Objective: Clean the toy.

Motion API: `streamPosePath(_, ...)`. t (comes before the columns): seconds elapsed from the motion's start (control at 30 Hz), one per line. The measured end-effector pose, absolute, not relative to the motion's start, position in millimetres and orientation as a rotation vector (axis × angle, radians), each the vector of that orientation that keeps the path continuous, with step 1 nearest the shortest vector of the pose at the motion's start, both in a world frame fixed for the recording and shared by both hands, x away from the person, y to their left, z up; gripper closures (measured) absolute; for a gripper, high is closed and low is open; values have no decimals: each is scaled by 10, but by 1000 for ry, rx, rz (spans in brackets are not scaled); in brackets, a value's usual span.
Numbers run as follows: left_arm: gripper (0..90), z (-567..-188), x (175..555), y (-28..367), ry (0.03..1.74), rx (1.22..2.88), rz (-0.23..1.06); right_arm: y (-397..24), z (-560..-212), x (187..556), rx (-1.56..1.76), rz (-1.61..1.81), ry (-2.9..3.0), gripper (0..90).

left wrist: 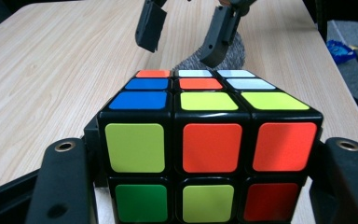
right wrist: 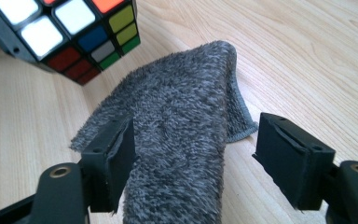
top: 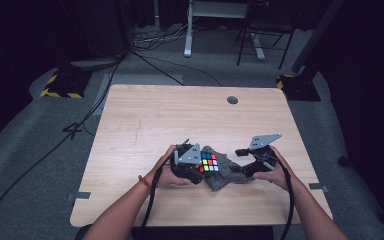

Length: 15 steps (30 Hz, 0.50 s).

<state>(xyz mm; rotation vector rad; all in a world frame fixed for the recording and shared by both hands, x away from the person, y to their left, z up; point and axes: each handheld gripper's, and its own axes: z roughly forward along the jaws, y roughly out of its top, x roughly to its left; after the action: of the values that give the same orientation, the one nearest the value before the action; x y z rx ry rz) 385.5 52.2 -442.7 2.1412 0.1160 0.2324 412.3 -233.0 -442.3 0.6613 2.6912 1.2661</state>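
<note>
1. Table (top: 145, 115): wood top, cube and cloth both down near the 6 o'clock edge, between the two hands.
2. Cloth (top: 225, 172): grey, rumpled, lying at 3 o'clock of the cube, a fold reaching toward it. Looks like a wipe-the-cube job; cloth not yet lifted, so wiping judged not started.
3. Cube (top: 209, 163): colour puzzle cube, scrambled, already picked up and held just above the table. Done so far: cube secured. Left: grab cloth, rub the faces.
4. Left gripper (left wrist: 205, 154): about half open, clamped on the cube, one jaw pressed to each side face.
5. Right gripper (right wrist: 196, 158): wide open, gripping nothing. Cloth ridge sits between the jaws; left pad touching or nearly touching the pile, right pad clear of it. Closing on that ridge judged the next move.
</note>
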Motion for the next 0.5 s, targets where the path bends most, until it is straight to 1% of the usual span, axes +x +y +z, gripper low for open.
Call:
streamPosePath(0.23, 335, -4399, 3858, 518, 106, 2126, 261, -2340, -4424, 4128, 666, 1256, 2687, 287)
streamPosePath(0.5, 335, -4400, 3884, 557, 127, 2116, 251, -2323, -4440, 4130, 668, 1259, 2701, 288)
